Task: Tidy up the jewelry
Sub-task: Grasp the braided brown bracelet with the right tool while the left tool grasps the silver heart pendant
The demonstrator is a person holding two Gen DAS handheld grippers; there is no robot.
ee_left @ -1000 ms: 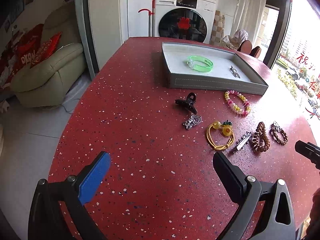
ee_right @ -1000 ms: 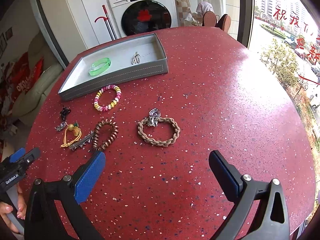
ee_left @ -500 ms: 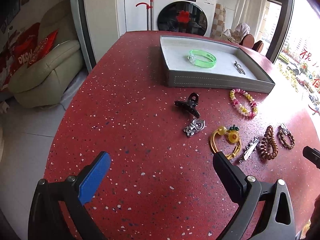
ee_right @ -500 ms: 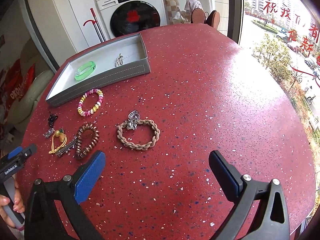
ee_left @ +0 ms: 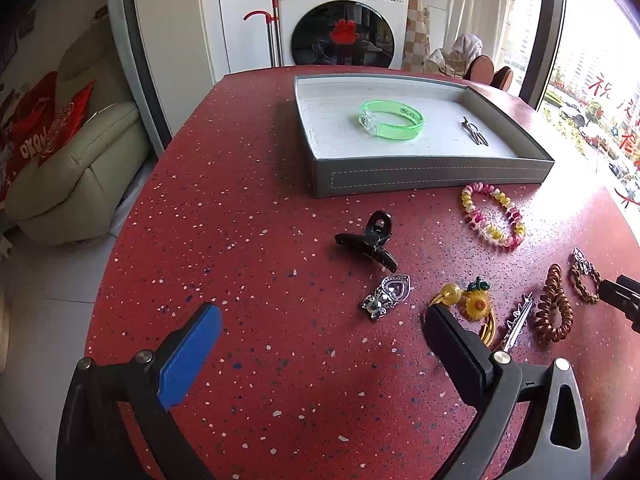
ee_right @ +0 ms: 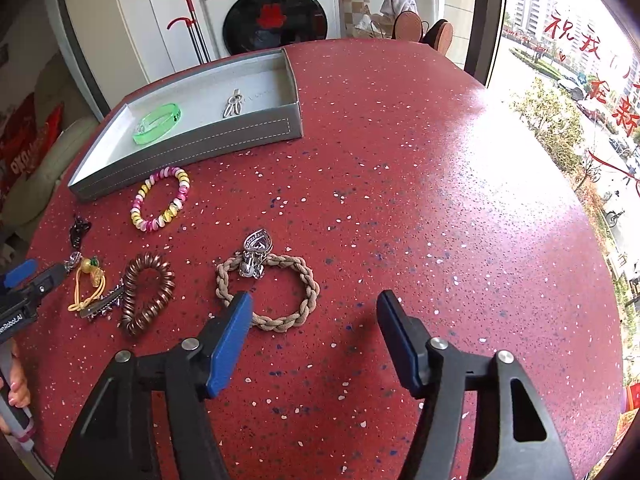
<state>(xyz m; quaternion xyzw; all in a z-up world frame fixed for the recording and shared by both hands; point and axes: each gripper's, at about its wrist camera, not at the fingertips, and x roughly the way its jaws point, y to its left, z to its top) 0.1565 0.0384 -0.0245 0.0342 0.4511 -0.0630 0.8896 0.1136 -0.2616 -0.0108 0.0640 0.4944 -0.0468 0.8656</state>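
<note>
A braided beige bracelet with a silver charm lies on the red table just ahead of my right gripper. Its jaws are closing, its near arc shows between the fingers, and the pads touch nothing. My left gripper stands open and empty, short of a silver heart brooch and a black claw clip. A yellow sunflower hair tie sits behind its right finger. The grey tray holds a green bangle and a silver clip.
In front of the tray lies a pink-and-yellow beaded bracelet. A brown coil hair tie and a silver barrette lie side by side. The table's right half is bare. A sofa and a washing machine stand beyond the table.
Both grippers have come lower and nearer the jewelry. The right gripper's jaws have narrowed from wide open, with the braided bracelet now at its left fingertip.
</note>
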